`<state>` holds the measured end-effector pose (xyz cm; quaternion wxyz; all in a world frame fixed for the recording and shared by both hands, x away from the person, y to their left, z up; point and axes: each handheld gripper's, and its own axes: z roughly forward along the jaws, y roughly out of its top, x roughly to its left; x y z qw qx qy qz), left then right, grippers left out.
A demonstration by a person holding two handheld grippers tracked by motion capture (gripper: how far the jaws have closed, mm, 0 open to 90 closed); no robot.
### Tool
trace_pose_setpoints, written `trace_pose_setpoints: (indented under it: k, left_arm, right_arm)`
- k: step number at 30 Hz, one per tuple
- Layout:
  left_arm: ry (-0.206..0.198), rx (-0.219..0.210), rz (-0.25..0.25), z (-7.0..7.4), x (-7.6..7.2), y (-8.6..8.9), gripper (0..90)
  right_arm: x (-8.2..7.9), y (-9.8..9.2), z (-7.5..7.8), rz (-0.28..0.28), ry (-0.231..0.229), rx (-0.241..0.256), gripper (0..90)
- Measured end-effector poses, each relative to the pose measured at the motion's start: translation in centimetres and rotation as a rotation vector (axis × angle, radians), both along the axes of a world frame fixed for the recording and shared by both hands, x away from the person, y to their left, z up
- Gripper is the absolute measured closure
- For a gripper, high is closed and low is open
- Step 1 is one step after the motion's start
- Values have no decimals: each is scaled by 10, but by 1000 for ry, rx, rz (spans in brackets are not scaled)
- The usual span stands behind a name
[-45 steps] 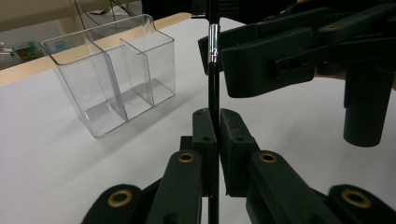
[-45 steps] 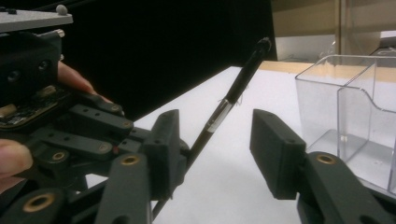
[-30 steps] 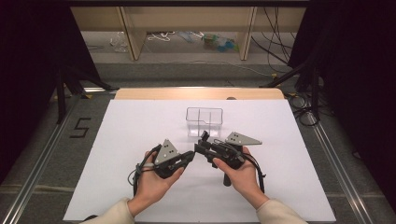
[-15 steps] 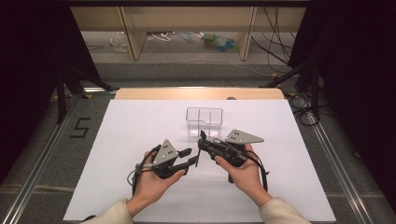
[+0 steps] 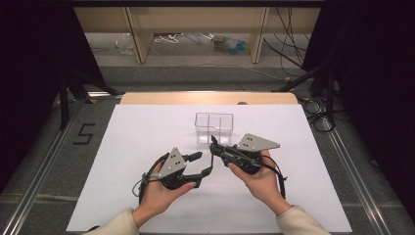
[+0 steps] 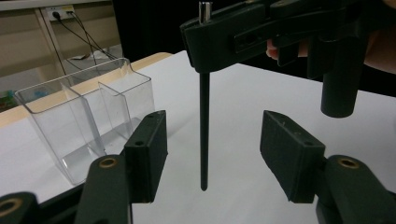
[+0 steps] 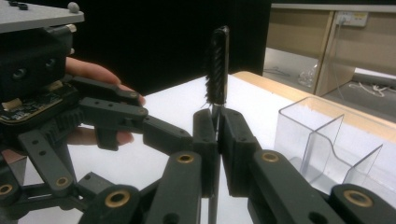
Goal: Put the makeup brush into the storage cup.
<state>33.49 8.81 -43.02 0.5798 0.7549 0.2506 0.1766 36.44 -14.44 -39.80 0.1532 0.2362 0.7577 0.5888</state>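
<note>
My right gripper (image 5: 214,146) is shut on a thin black brush wand (image 7: 217,65), which it holds upright with the bristles on top. The wand's bare stem (image 6: 204,130) hangs below the jaws, its tip just above the white table. My left gripper (image 5: 204,162) is open. Its two pads (image 6: 149,154) stand on either side of the stem without touching it. In the right gripper view, one of the left gripper's fingers (image 7: 159,133) reaches in from the left, up to my shut jaws. Both grippers are near the middle of the table, just in front of the clear container.
A clear plastic container (image 5: 214,128) with a divider stands empty just beyond the grippers, and it appears as the clear container (image 6: 79,116) to the left in the left gripper view. White paper (image 5: 147,132) covers the table. Wooden shelving (image 5: 195,24) and cables lie beyond the far edge.
The right gripper has shifted slightly right and away with the wand. The left gripper has turned, so its open jaws now flank the wand's stem.
</note>
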Motion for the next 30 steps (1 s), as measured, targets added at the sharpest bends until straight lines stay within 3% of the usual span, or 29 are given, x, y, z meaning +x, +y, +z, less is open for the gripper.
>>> trace_pose_setpoints:
  k: [6, 9, 10, 12, 25, 30]
  left_arm:
    - [-33, -12, -1, -1, 1, -2, 430]
    - [-42, -19, 1, 0, 2, -2, 456]
    - [-49, -26, -1, 1, 3, -3, 466]
    - [-56, -44, 4, 2, 5, -5, 481]
    - [-56, -50, 8, 0, 11, -8, 618]
    - [-46, -56, -5, -3, 13, -11, 712]
  right_arm:
    - [-5, 4, 7, 16, -43, -28, 855]
    - [-7, 5, 7, 25, -28, -24, 855]
    - [-6, 5, 8, 17, -53, -28, 855]
    - [-7, 5, 9, 14, -48, -29, 855]
    - [-7, 7, 9, 22, -44, 4, 855]
    - [-8, 8, 8, 28, -35, 8, 854]
